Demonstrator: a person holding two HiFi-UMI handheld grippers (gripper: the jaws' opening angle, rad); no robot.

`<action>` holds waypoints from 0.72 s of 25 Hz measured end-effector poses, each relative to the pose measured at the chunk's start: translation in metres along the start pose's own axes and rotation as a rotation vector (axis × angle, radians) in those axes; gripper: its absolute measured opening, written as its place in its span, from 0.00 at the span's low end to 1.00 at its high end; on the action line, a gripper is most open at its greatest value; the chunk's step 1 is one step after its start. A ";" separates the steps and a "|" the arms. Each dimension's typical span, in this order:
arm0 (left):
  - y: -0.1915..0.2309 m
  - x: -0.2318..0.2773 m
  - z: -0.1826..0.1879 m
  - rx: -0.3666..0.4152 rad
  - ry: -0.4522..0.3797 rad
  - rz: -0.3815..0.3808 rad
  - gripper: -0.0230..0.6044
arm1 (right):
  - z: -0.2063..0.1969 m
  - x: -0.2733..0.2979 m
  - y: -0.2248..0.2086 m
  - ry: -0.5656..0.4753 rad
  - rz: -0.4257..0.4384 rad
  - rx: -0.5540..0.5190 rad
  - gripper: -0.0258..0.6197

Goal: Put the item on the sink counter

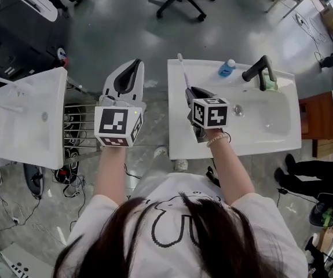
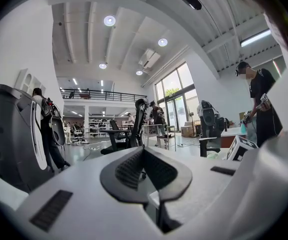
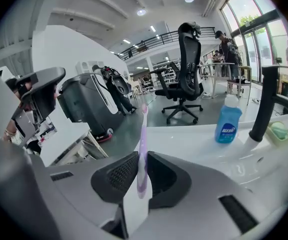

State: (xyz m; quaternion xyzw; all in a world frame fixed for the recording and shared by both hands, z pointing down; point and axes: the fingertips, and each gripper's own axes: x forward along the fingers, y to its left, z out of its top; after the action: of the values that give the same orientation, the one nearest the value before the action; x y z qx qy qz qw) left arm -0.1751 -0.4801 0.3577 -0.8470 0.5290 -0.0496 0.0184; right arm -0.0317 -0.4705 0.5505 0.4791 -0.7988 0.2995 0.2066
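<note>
Right gripper view shows the right gripper [image 3: 141,176] clenched on a purple-and-white toothbrush [image 3: 143,134], which sticks out beyond the jaws, over the left part of the white sink counter [image 1: 180,141]. The left gripper [image 2: 144,171] has its jaws pressed together with nothing inside, left of the counter.

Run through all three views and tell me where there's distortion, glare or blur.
Head view: mild wide-angle stretch, pale sheen on the floor. Left gripper view: fisheye with black corners, ceiling lamps glare, the shut left hand-held gripper looks soft up close. Right gripper view: same fisheye, windows blown out, toothbrush fairly sharp.
</note>
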 end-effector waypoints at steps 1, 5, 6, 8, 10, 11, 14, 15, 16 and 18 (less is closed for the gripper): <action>0.003 0.000 -0.002 -0.001 0.002 0.001 0.05 | -0.004 0.005 0.000 0.019 -0.005 0.002 0.16; 0.010 0.002 -0.009 -0.002 0.012 0.003 0.05 | -0.020 0.023 -0.003 0.080 -0.023 0.027 0.16; 0.012 0.002 -0.011 -0.002 0.017 0.004 0.05 | -0.023 0.027 -0.004 0.091 -0.028 0.037 0.16; 0.016 0.003 -0.015 -0.003 0.027 0.007 0.05 | -0.026 0.033 -0.005 0.108 -0.032 0.056 0.16; 0.019 0.003 -0.018 -0.005 0.035 0.011 0.05 | -0.029 0.038 -0.006 0.130 -0.034 0.078 0.16; 0.020 0.003 -0.019 -0.008 0.038 0.014 0.05 | -0.031 0.040 -0.007 0.144 -0.036 0.092 0.16; 0.026 0.003 -0.021 -0.027 0.042 0.029 0.05 | -0.038 0.044 -0.008 0.192 -0.041 0.127 0.16; 0.028 0.004 -0.021 -0.033 0.042 0.032 0.05 | -0.040 0.044 -0.008 0.207 -0.043 0.131 0.16; 0.029 0.004 -0.021 -0.037 0.043 0.034 0.05 | -0.042 0.045 -0.007 0.220 -0.044 0.133 0.16; 0.031 0.005 -0.020 -0.038 0.044 0.033 0.05 | -0.043 0.046 -0.006 0.229 -0.042 0.136 0.16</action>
State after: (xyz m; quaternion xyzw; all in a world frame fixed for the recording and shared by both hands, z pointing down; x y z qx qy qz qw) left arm -0.2027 -0.4975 0.3753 -0.8371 0.5440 -0.0579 -0.0086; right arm -0.0449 -0.4731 0.6121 0.4713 -0.7377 0.4012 0.2696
